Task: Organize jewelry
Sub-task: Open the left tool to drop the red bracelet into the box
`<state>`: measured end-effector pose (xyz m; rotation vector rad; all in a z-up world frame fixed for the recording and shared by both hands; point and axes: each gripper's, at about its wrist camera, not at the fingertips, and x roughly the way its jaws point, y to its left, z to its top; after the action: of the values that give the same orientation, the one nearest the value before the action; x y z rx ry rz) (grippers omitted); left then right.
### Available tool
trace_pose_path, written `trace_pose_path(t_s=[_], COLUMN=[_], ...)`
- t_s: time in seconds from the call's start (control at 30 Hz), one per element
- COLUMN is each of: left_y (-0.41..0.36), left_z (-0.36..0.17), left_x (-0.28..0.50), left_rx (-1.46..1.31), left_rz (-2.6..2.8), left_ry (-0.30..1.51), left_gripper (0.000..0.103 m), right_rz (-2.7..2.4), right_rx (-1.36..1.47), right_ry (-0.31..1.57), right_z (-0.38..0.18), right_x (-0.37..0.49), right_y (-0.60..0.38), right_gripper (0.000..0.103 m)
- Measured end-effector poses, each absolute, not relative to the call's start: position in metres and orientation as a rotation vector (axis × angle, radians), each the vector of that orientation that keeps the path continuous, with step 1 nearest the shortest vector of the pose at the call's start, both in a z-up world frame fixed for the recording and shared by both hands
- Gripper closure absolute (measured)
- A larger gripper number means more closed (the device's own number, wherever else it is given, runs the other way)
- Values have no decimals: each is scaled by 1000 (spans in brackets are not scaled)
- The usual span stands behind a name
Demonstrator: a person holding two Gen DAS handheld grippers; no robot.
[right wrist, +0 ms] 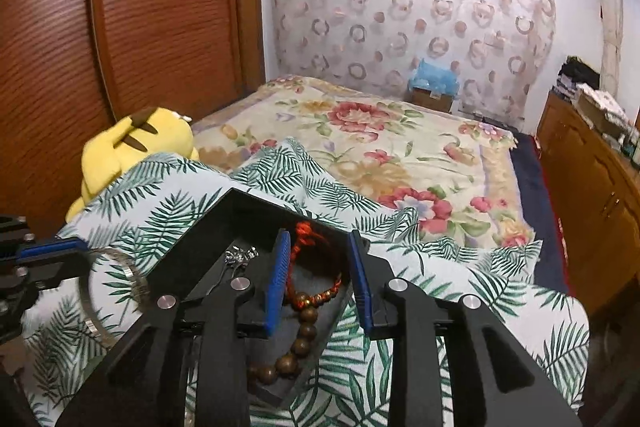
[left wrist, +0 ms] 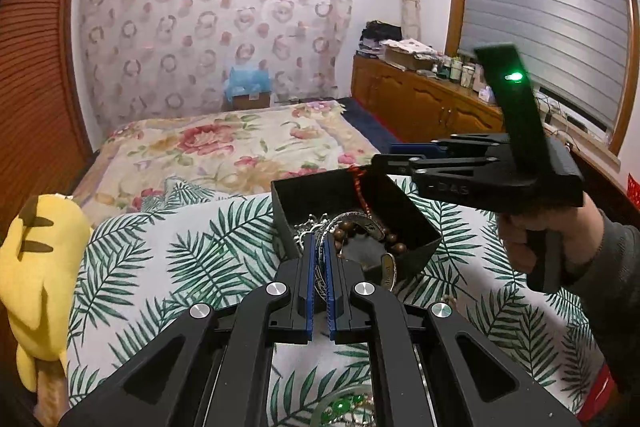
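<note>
The left gripper [left wrist: 319, 283] is pinched narrow on a silver bangle [right wrist: 114, 297] at the near rim of the black box [left wrist: 420, 249]. The right gripper [right wrist: 320, 275], fingers wide, hangs over the box with a red cord bracelet [right wrist: 308, 267] and wooden beads [right wrist: 300, 339] lying between them. A yellow plush [left wrist: 36, 267] sits left on the leaf-print cover [left wrist: 180, 259]; free bed lies beyond.

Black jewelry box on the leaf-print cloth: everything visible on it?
The open-topped black rectangular box looks like matte plastic, lidless, sitting on the leaf-print cloth. Inside lie a brown wooden bead bracelet, a red braided cord and silvery chain pieces. The right gripper, open, straddles the cord above it; the left gripper, shut on a silver bangle, is at its near wall.
</note>
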<state>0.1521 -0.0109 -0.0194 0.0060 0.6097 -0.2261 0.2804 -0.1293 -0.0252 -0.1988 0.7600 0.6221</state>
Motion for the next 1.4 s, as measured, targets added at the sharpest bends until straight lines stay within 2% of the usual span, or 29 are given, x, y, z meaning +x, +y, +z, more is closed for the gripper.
trace_pose_path(t_s=[0.73,0.8,1.1,1.4], left_y=[-48,-49,-50,-54], left_z=[-38,-42,-40,-37], left_x=[215,218,213,166], left_rx=[82,90,88,134], left_rz=[-191,-189,-190,-224], left_ry=[708,723,737,699], left_gripper=[99,103,103,103], right_rz=[622,630,649,708], right_rx=[-140,-140,-162,-187], right_ry=[727,729,775,871], right_z=[-26,-28,-45,-71], right_x=[221,215,199,178], right_y=[-203,-204,-201,-193], right_gripper=[71,71,71,71])
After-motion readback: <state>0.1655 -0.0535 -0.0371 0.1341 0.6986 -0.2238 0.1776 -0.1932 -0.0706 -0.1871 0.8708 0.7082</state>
